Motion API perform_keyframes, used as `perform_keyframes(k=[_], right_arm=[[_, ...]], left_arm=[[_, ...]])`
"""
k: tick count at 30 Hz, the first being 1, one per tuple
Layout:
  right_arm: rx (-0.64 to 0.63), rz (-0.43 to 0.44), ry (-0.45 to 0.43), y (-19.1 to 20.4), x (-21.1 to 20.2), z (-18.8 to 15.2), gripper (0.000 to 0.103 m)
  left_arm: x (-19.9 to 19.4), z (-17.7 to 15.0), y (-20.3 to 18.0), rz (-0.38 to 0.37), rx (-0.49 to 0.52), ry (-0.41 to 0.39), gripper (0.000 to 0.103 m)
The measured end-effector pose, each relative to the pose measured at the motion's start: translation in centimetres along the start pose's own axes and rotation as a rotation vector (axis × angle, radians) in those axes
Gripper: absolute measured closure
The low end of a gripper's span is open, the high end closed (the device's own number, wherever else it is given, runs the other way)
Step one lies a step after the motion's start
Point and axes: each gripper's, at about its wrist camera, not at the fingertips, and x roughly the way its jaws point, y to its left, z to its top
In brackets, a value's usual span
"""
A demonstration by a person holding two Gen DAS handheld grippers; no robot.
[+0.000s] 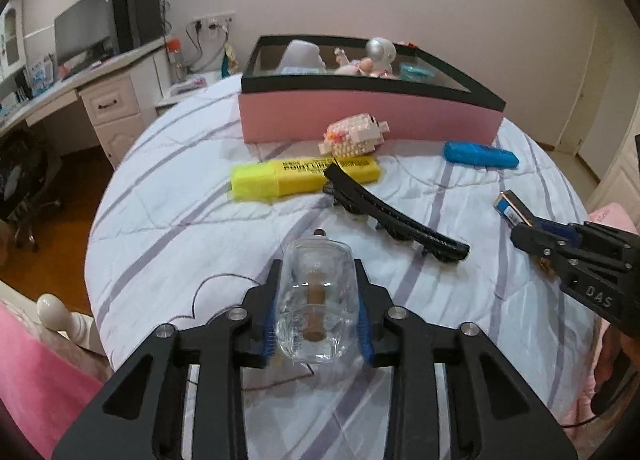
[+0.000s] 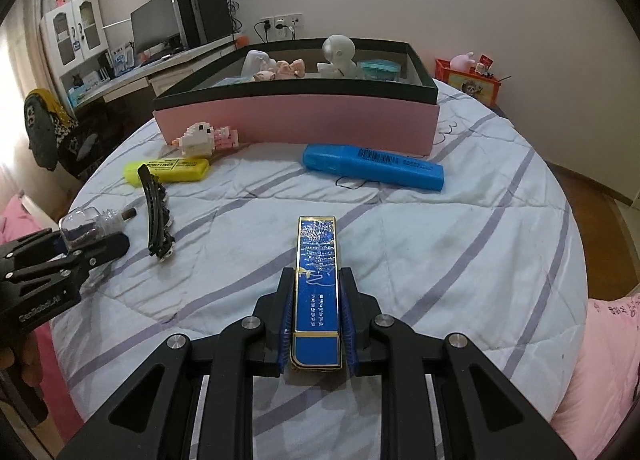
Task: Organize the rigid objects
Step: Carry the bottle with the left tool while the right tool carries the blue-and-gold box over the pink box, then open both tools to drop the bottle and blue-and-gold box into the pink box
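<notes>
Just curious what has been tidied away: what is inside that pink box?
Inside the pink box: a white astronaut figure, pink bows, a teal container and a whitish object. The front wall hides the floor.

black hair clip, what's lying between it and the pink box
The yellow highlighter, with the brick-built toy behind it against the pink box, seen in the left wrist view beyond the black hair clip.

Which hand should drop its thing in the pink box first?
Probably the right. The right gripper holds the blue case pointed straight at the pink box, with open bedspread between. The left gripper's glass bottle faces the hair clip and yellow highlighter.
</notes>
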Motion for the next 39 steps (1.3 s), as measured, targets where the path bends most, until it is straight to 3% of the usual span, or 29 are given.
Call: perform_keyframes(k=[8, 15, 19, 24, 27, 33, 39], right_arm=[[0.001, 0.011, -0.055, -0.1, -1.7, 1.5, 0.082], [-0.047, 0.018, -0.131, 0.5, -3.7, 5.5, 0.082], [-0.087, 0.011, -0.157, 0.6, -3.7, 8.8, 0.082], [-0.122, -0.009, -0.143, -0.3, -0.7, 14.5, 0.082], [-0.125, -0.017, -0.092, -1.0, 2.7, 17.5, 0.082], [-0.139, -0.012, 0.028, -1.4, 9.1, 19.8, 0.082], [-0.135, -0.01, 0.083, -1.7, 12.5, 20.1, 0.082]], left_arm=[[-1.6, 2.8, -0.8, -0.072, 0.011, -0.059, 0.073], [-3.1, 8.3, -2.8, -0.119, 0.083, -0.148, 0.072], [-2.0, 12.5, -3.2, -0.144, 0.113, -0.163, 0.073], [2.3, 18.2, -3.2, -0.123, 0.147, -0.117, 0.072], [6.0, 20.9, -2.5, -0.104, 0.143, -0.058, 0.072], [13.0, 23.3, -1.2, -0.049, 0.142, 0.072, 0.073], [14.9, 23.8, -1.8, -0.046, 0.157, 0.092, 0.072]])
